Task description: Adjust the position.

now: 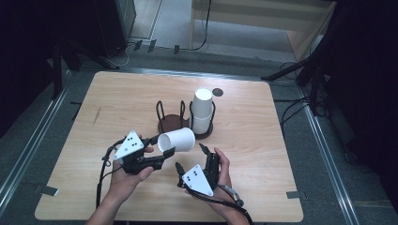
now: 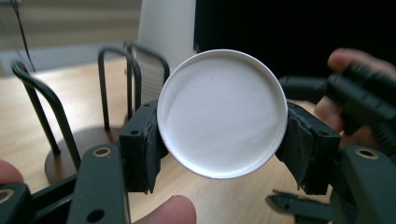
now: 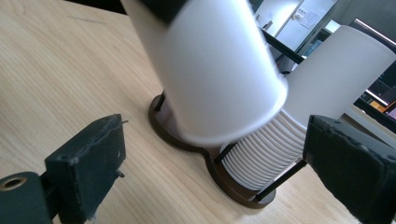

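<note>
Two wire bays make up the dark cup holder (image 1: 180, 124) near the middle of the table (image 1: 117, 98): the bay toward the right edge carries a stack of white cups (image 1: 202, 110) set upside down, the other bay stands bare. Left gripper (image 1: 162, 145) is clamped on a single white cup (image 1: 177, 139), held on its side above the table just in front of the holder. Right gripper (image 1: 190, 157), nearer the front edge, has its jaws wide apart, gripping nothing.
</note>
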